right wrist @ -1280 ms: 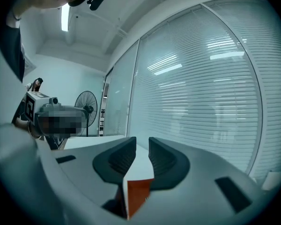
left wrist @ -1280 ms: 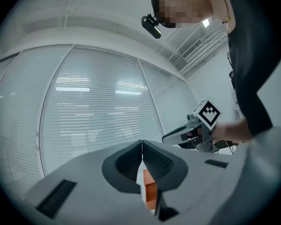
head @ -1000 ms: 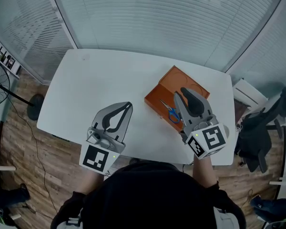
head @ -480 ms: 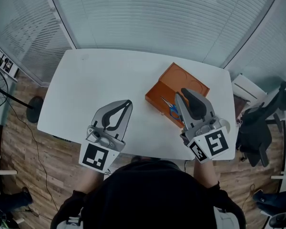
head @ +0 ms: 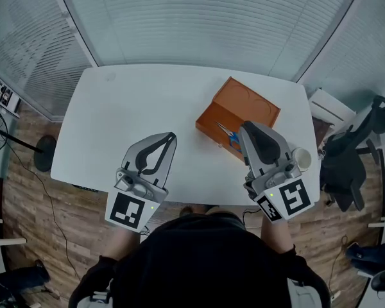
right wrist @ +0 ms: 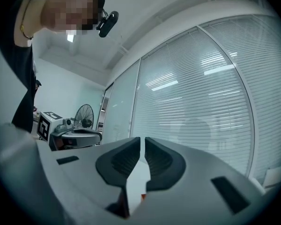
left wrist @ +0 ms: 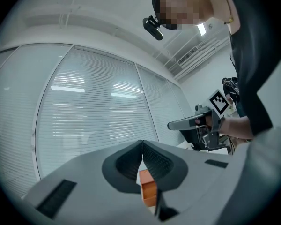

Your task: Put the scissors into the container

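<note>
Orange, boxy container [head: 247,104] sits on the smooth white table [head: 141,101] in the head view. The scissors [head: 226,133], thin steel blades and blue loop handles, look to be lying inside it, handles half under the right gripper [head: 249,127]. The left gripper [head: 172,136] hangs well apart. Risk as I see it: a dip of that right one could snag a handle and flip them out, or shove the box. Left gripper view: ribbed dark pads pressed together, nothing between, container corner below. Right gripper view: pads a hairline apart, empty too.
</note>
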`<act>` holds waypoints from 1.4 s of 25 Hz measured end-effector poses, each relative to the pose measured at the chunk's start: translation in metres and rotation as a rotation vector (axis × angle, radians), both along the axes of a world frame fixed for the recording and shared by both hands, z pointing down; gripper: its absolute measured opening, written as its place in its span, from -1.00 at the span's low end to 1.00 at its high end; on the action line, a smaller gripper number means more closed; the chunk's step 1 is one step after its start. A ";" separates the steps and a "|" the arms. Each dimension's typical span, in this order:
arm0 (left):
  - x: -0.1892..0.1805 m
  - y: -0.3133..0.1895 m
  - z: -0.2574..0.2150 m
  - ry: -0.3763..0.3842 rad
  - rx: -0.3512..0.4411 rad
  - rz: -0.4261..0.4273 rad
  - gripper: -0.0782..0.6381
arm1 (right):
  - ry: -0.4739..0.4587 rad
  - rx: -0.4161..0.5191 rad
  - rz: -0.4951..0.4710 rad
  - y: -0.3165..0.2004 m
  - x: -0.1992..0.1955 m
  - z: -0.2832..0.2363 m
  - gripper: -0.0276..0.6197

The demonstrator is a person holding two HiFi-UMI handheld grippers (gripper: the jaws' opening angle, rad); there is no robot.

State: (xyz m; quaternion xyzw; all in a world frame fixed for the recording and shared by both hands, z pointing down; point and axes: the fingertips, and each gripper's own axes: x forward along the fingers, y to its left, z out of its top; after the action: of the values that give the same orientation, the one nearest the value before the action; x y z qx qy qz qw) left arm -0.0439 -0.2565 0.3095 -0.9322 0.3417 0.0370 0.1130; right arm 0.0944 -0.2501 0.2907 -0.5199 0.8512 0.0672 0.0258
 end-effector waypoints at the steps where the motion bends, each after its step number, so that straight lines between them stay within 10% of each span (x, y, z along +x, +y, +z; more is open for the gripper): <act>1: -0.001 0.001 0.000 -0.001 0.001 0.003 -0.74 | -0.001 0.003 0.004 0.002 -0.001 0.000 -0.81; 35: -0.023 0.032 -0.006 0.000 0.027 0.047 -0.74 | -0.039 0.025 0.044 0.044 -0.023 -0.005 -0.91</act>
State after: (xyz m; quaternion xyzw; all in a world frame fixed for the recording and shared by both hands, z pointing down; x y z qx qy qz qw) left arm -0.0668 -0.2249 0.3034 -0.9384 0.3191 0.0443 0.1245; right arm 0.0710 -0.2065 0.2858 -0.5392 0.8381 0.0683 0.0473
